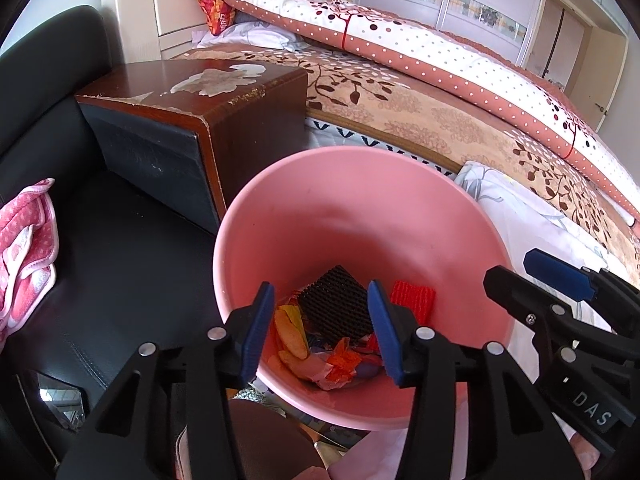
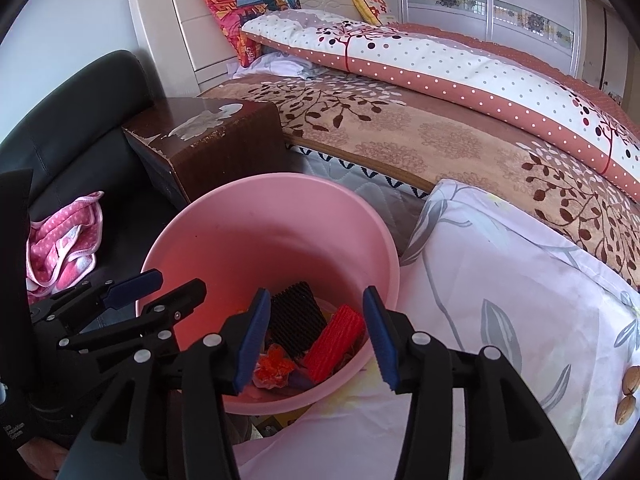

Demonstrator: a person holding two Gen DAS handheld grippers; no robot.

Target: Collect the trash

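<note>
Pink bin (image 1: 360,208) under both empty, spread grippers (image 1: 322,328) (image 2: 316,332); only right view shows nutshells (image 2: 630,396).

Smooth plastic bucket (image 1: 460,216); chipped (glossy) wooden cabinet (image 1: 248,120).

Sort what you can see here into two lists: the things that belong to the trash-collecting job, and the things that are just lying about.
Part of the job:
- pink bin
- black foam net, in the bin
- red foam net, in the bin
- orange wrapper, in the bin
- left hand-held gripper, open
- right hand-held gripper, open

Just lying about:
- wooden nightstand
- pink dotted cloth
- floral pillow
- polka-dot quilt
</note>
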